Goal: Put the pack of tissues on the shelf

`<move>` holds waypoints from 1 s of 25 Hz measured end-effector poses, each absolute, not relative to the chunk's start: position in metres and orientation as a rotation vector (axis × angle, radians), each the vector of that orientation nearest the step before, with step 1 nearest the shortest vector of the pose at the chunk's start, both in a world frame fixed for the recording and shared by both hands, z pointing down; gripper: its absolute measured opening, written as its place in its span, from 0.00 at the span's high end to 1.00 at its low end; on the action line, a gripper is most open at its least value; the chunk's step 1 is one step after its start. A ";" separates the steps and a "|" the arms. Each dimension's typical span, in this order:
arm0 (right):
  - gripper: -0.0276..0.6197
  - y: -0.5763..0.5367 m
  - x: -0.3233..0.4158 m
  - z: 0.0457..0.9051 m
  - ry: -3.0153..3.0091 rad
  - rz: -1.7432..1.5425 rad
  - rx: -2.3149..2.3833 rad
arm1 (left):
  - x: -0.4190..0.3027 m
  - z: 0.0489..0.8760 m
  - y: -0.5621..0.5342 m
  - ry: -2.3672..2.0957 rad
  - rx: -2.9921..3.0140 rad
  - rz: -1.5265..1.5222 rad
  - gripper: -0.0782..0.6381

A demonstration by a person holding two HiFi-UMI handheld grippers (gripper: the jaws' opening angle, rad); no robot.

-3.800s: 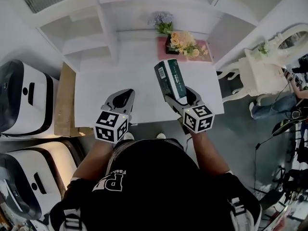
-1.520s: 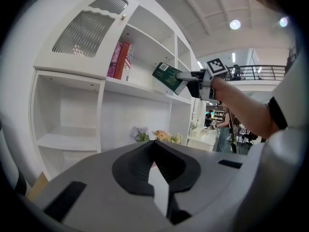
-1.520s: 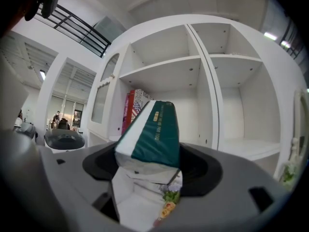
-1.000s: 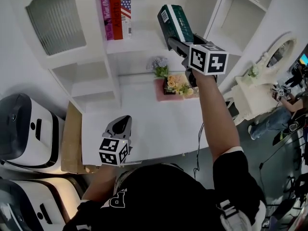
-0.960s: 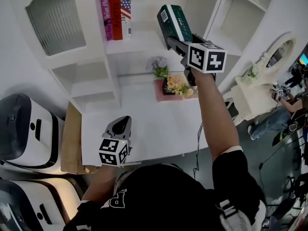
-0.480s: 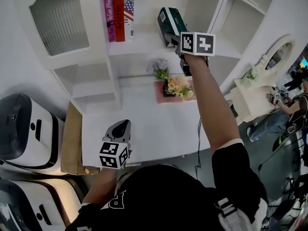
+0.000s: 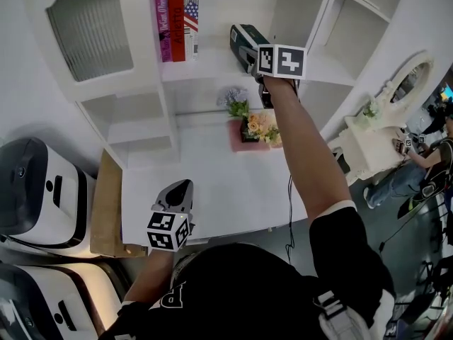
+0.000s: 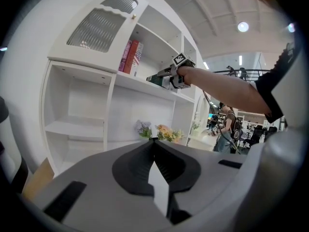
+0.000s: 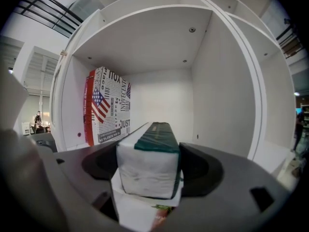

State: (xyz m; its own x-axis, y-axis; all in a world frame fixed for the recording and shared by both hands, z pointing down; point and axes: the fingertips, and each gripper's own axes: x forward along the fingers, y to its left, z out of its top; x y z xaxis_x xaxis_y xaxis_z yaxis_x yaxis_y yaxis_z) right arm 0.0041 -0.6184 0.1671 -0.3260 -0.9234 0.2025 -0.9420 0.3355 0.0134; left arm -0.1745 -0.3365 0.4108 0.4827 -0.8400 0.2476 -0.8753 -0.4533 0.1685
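Left gripper (image 7: 181, 187): jaws pressed together with nothing between them, parked low over the near-left of the white table (image 7: 212, 183). It looks idle and out of the reaching arm's way.

On the white shelf board (image 7: 205, 64), the upright red and flag-print books (image 7: 177, 16) fill the left end of the compartment. That's likely why the drop is aimed at the bare stretch to their right.

Right gripper (image 9: 150, 170): arm stretched up and far, jaws clamped on the near end of the dark green and white rectangular pack of tissues (image 7: 243, 40), one jaw on each long side. Gripping the near end leaves the far end free to go in first.

The pack is inside the compartment, just right of the books and apart from them. I can't tell whether its underside touches the board (the gripper body blocks that).

Orientation:
- long axis runs in line with the jaws, near to far
- far end points at the compartment's back wall
- green face up, white end towards the gripper

Judgement: placing step, nearly done. It still needs setting down flat before release, or it may tip onto the books.
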 end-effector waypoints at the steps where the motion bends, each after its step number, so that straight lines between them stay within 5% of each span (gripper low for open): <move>1: 0.38 -0.619 0.004 0.167 -2.418 0.162 1.715 | -0.175 0.412 -0.336 -1.462 2.455 0.186 0.87; 25: 0.33 -0.567 0.007 0.181 -2.583 0.116 1.560 | -0.147 0.412 -0.331 -1.446 2.437 0.204 0.87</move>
State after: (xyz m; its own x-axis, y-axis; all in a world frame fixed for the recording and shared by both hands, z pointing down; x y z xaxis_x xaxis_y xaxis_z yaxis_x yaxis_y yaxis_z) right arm 0.0072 -0.5673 0.1809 -0.4609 -0.8757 0.1439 -0.8851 0.4654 -0.0026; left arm -0.1474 -0.3310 0.4124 0.4833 -0.8324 0.2712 -0.8749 -0.4486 0.1825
